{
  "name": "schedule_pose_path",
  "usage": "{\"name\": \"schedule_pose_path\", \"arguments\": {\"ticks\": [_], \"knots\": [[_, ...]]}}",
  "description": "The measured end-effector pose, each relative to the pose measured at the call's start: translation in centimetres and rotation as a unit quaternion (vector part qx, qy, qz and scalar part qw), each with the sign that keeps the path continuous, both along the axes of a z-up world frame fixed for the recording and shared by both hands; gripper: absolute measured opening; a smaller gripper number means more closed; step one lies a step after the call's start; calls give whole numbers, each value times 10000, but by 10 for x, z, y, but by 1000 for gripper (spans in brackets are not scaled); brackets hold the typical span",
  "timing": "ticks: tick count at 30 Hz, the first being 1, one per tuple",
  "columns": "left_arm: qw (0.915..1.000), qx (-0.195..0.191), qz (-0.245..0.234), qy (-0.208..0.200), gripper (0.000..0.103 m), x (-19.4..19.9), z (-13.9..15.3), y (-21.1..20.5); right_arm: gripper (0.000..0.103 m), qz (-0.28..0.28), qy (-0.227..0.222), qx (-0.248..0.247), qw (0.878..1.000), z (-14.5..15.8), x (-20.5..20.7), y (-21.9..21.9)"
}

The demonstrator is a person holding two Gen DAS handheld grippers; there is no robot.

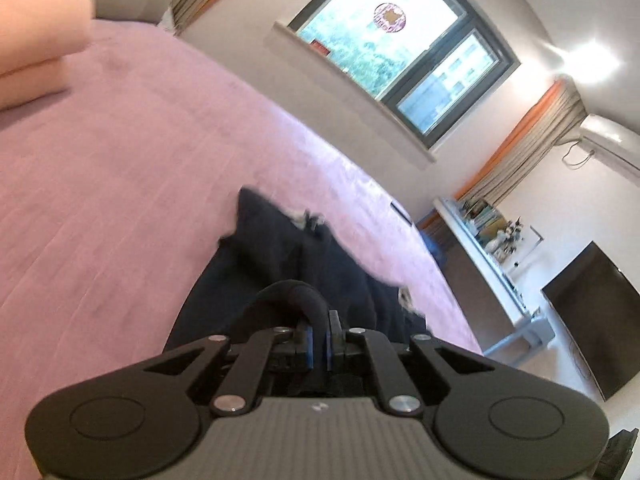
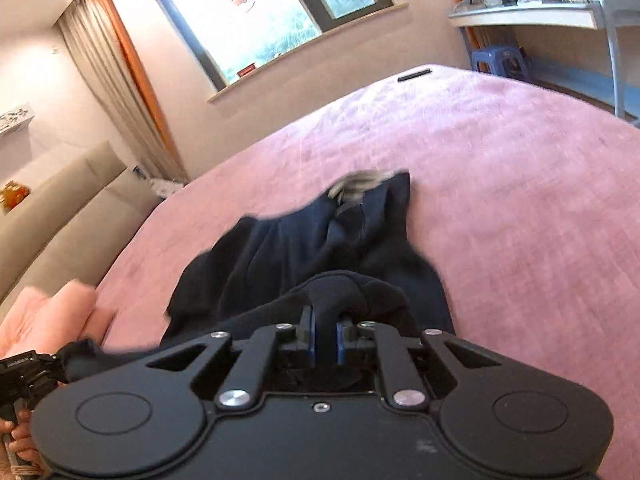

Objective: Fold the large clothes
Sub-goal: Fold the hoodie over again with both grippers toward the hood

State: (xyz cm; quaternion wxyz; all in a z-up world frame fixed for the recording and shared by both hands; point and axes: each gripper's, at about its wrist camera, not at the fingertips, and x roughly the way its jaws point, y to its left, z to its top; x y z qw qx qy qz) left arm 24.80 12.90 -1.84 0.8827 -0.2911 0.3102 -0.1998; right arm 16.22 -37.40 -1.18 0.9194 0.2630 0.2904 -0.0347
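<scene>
A large dark navy garment (image 1: 288, 256) with a pale furry trim lies bunched on the pink bedspread (image 1: 120, 160). My left gripper (image 1: 319, 338) is shut on a rolled edge of the garment, which loops up over the fingertips. In the right wrist view the same navy garment (image 2: 304, 240) stretches away across the bed (image 2: 500, 184), its furry trim (image 2: 360, 184) at the far end. My right gripper (image 2: 326, 338) is shut on a thick fold of the garment's near edge. The other gripper (image 2: 24, 372) shows at the lower left, held in a hand.
Folded pink bedding (image 1: 36, 40) lies at the bed's head, also in the right wrist view (image 2: 52, 312). A beige headboard (image 2: 60, 208), a window (image 2: 272, 12), curtains, a white desk (image 1: 492, 264), a blue stool (image 2: 500, 60) and a dark TV (image 1: 596, 312) surround the bed. A small dark object (image 2: 414, 76) lies at the bed's far edge.
</scene>
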Motion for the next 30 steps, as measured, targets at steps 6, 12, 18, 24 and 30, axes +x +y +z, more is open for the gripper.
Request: {"name": "schedule_pose_path", "arguments": {"ticks": [6, 12, 18, 24, 30], "knots": [[9997, 101, 105, -194, 37, 141, -32, -30, 45, -580, 541, -185, 9967, -38, 126, -35], [9964, 776, -118, 313, 63, 190, -59, -34, 72, -368, 989, -382, 9937, -46, 127, -55], [9814, 1651, -786, 586, 64, 222, -56, -53, 73, 92, 1288, -768, 9886, -44, 176, -63], [9787, 1643, -933, 807, 73, 246, -55, -66, 74, 301, 1576, -542, 9856, -57, 220, -84], [9687, 2031, -990, 1029, 75, 265, -67, -84, 68, 447, 1918, -326, 9799, -81, 237, -93]]}}
